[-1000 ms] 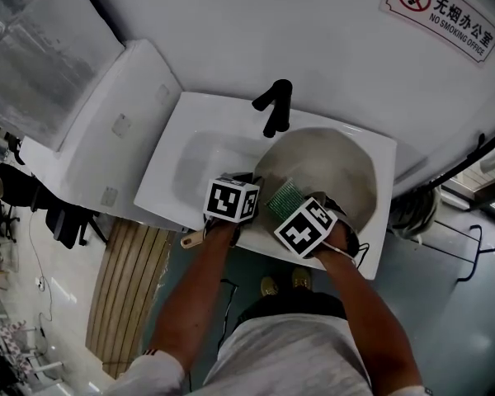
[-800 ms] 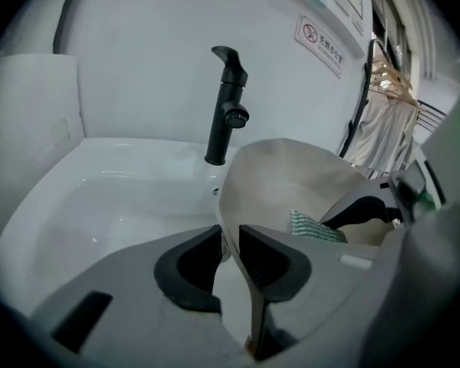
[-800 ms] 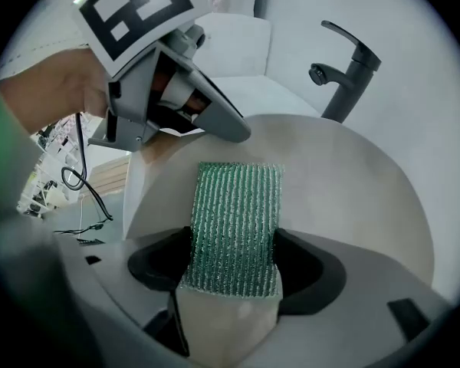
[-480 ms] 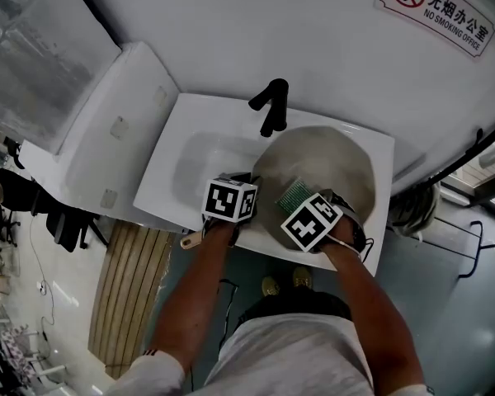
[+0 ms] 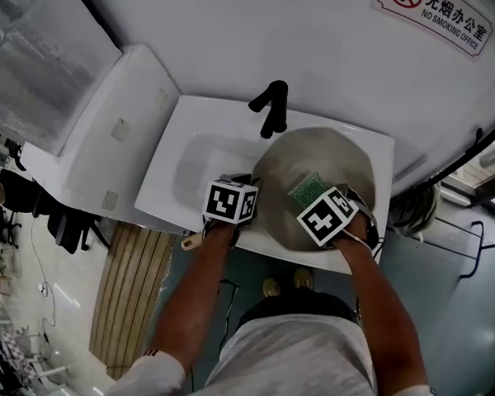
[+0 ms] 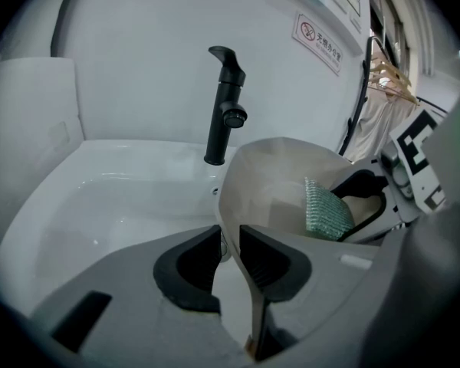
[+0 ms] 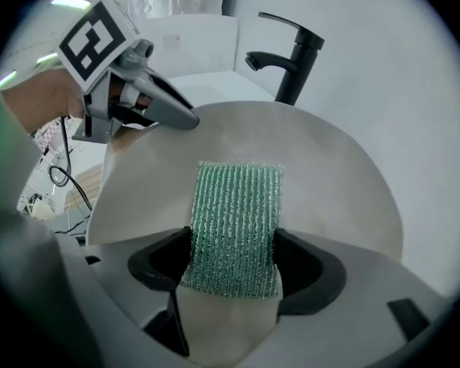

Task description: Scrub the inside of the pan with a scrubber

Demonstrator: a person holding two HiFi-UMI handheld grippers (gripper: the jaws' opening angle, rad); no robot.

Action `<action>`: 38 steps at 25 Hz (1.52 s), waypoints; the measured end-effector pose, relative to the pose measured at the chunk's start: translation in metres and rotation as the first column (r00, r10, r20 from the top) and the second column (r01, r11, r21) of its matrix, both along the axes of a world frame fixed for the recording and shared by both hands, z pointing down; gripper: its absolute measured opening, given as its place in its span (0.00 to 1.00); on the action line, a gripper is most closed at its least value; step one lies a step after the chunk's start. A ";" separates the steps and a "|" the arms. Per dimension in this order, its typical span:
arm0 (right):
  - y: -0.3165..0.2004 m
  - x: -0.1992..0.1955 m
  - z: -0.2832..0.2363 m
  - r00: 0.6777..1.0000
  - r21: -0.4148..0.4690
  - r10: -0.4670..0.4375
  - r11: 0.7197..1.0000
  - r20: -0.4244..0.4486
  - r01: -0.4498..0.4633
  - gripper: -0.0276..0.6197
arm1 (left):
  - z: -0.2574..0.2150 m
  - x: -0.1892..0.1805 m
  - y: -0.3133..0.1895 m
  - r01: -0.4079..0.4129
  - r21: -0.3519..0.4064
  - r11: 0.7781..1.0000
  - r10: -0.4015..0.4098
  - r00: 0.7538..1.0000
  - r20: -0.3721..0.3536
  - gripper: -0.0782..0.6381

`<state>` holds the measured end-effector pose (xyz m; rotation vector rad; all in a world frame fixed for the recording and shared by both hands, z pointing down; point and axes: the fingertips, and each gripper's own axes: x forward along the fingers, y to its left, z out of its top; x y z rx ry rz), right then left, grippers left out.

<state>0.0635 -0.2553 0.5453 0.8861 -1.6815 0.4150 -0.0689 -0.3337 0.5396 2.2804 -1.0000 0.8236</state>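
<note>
While pinching the pan (image 6: 272, 179) by its rim in the left tool (image 6: 230, 253) to steady it tilted in the sink (image 5: 190, 159), pressing the scrubber (image 7: 238, 221), gripped in the right tool (image 7: 231, 253), flat against the inside just ahead.

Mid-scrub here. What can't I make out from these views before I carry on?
- Handle of the pan: head view, the marker cube of the left tool covers it; only a wooden tip shows.
- Face of the scrubber against the pan: right gripper view, the scrubber itself hides it.
- Right half of the sink: head view, under the pan.
- Residue on the pan: too fine to tell in any view.
</note>
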 end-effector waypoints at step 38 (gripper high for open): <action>0.007 -0.026 -0.306 0.667 0.708 -0.436 0.677 0.605 -0.199 0.58 | -0.304 0.025 0.072 0.170 0.688 0.706 0.174 0.900 -0.400 0.19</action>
